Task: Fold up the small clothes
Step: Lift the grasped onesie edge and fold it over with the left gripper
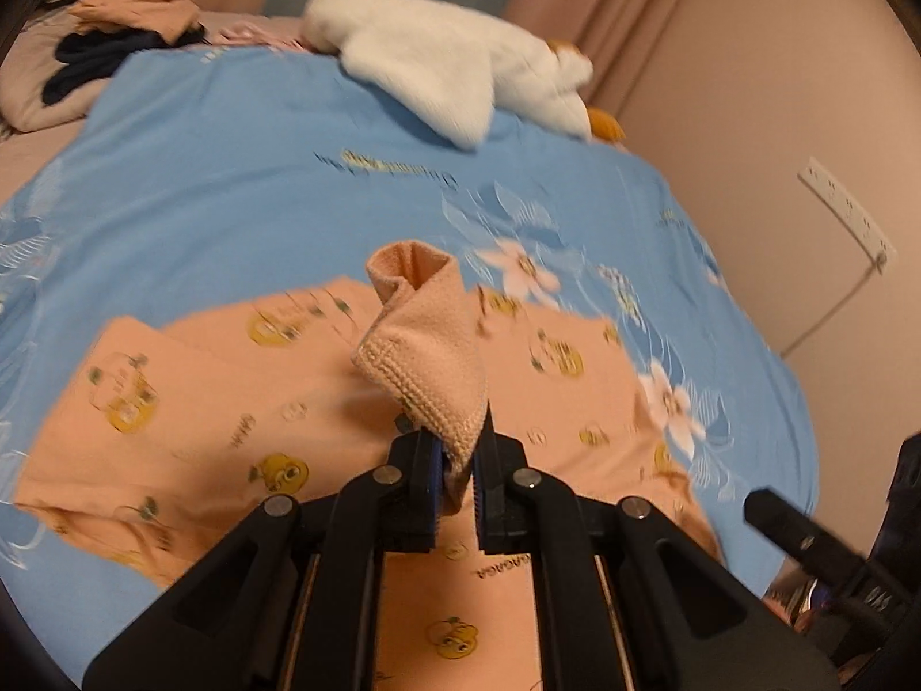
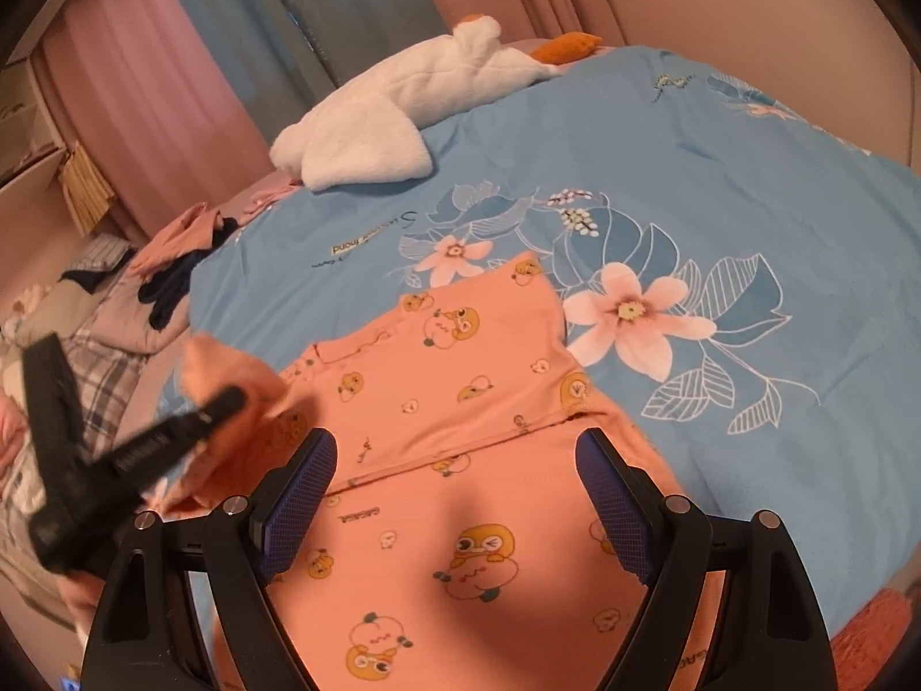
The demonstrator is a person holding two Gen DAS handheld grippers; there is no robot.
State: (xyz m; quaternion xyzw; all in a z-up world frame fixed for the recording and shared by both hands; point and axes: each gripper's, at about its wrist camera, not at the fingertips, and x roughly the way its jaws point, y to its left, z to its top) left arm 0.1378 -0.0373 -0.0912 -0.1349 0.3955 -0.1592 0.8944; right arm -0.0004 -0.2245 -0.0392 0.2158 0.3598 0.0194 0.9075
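Note:
A small orange garment with cartoon duck prints (image 1: 230,403) lies on the blue flowered bed cover (image 1: 230,173), and shows in the right wrist view (image 2: 460,391). My left gripper (image 1: 457,460) is shut on the garment's ribbed cuff (image 1: 426,345), lifted and curled above the cloth. In the right wrist view the left gripper (image 2: 190,426) holds that sleeve end at the left, blurred. My right gripper (image 2: 455,495) is open and empty, its fingers (image 2: 299,489) over the garment's lower part.
A white plush goose (image 1: 449,75) lies at the far side of the bed, also in the right wrist view (image 2: 397,109). Dark and orange clothes (image 1: 115,40) are piled at the far left. A wall with a power strip (image 1: 846,213) is on the right.

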